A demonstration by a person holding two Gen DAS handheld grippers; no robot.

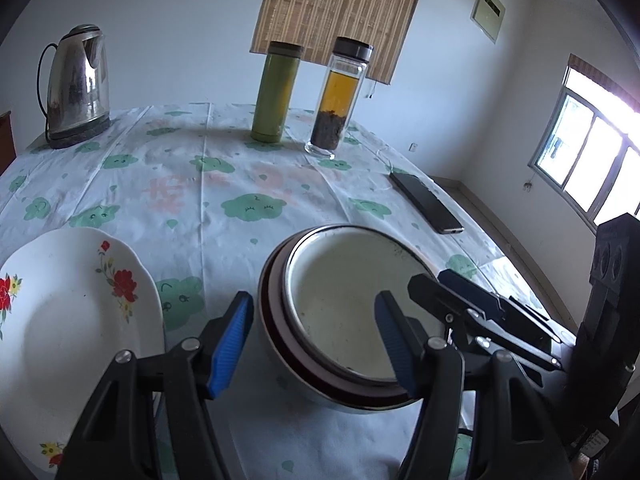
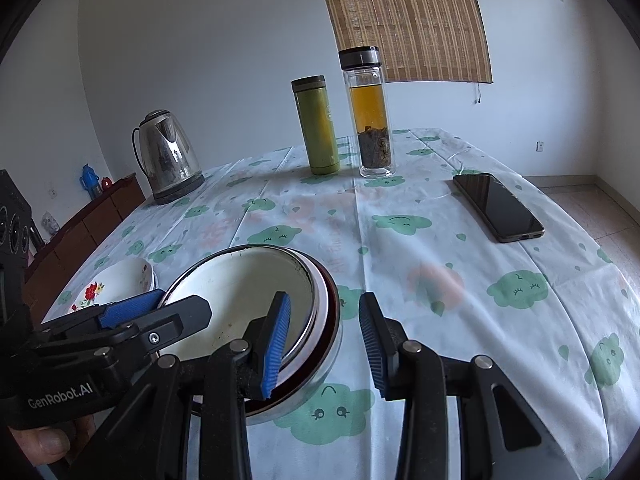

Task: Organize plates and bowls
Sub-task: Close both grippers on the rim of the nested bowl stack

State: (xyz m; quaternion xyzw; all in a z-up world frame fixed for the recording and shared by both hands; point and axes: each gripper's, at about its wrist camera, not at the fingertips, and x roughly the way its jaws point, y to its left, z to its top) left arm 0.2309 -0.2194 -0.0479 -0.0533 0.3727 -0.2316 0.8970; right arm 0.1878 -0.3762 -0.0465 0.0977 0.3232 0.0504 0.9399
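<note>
The 2 bowls point(image 1: 352, 316) sit nested, 1 inside the other, on the counter point(image 1: 240, 184), so they take less room. The left gripper point(image 1: 316, 340) is spread wide over the near rim, touching nothing. The right gripper point(image 2: 325, 340) straddles the far rim, spread, not pinching. The flowered plate point(image 1: 72, 320) waits beside them.

In the left wrist view the white flower-printed plate point(image 1: 76, 320) runs off the left edge, and the left gripper's black arm covers its near rim. The stacked round metal bowls point(image 1: 340, 308) lose their near right rim behind a blue pad. In the right wrist view the plate point(image 2: 116, 284) is mostly hidden behind the other gripper. Small items on the far-left brown cabinet point(image 2: 80, 224) are too small to identify.
</note>
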